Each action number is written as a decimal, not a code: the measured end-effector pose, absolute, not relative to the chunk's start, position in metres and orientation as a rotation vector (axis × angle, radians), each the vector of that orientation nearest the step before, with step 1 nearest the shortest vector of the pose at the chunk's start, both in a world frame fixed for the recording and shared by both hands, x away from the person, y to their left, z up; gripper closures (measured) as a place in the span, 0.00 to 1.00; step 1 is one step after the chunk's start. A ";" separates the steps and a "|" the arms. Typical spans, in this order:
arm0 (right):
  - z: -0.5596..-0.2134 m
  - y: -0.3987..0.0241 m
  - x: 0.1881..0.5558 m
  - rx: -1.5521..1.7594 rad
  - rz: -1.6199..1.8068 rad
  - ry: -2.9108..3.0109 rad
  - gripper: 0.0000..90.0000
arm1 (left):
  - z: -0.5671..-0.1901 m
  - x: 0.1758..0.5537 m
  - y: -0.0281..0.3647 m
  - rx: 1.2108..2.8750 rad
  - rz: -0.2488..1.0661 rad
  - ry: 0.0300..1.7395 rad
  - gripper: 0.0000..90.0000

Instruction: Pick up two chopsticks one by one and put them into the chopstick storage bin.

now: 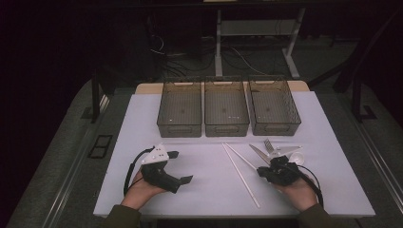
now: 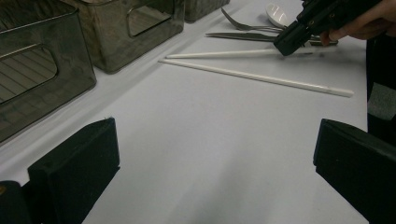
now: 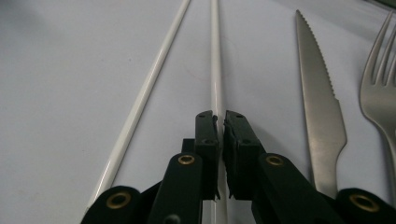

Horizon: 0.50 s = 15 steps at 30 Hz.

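The white table (image 1: pixel 199 190) has its widest bare stretch in the lower middle of the high view, between the two hands; its near edge runs along the bottom of the frame just past the wrists. Three dark mesh bins (image 1: pixel 226 114) stand side by side across the upper middle, walls almost touching, and close off the far side.

At lower right of the high view the right gripper (image 1: pixel 264 171) lies low over the table, the hand (image 1: pixel 299 190) behind it and the jaws pointing toward the frame's left. Its jaws are pressed together on a white chopstick (image 1: pixel 241 158). A second chopstick (image 1: pixel 241 175) lies loose beside the first, the pair meeting at their far ends and spreading apart toward the near edge. A knife (image 1: pixel 259 152), a fork (image 1: pixel 269 146) and a white spoon (image 1: pixel 295 157) crowd the upper side of that gripper.

The right gripper view shows the pinch close up: the chopstick (image 3: pixel 215 70) runs straight up the frame from between the pads, the loose chopstick (image 3: pixel 149 88) slanting at left, the serrated knife (image 3: pixel 320 102) and the fork (image 3: pixel 380 88) at right.

At lower left of the high view the left gripper (image 1: pixel 183 167) rests on the table in its hand (image 1: pixel 142 187), jaws spread wide, nothing between them. The left gripper view looks across bare table to the right gripper (image 2: pixel 287 44) at upper right.
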State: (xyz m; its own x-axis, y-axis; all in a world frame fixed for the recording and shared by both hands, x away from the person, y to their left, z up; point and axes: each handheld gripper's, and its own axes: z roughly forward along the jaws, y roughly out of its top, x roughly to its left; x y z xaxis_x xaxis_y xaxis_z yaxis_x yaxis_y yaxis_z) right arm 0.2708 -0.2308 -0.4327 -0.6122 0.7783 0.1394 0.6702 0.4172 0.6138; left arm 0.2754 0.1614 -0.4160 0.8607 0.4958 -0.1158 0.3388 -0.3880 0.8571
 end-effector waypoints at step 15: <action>-0.417 -0.241 0.265 1.250 1.102 2.480 0.94 | -0.416 0.275 0.161 2.014 0.192 0.605 0.00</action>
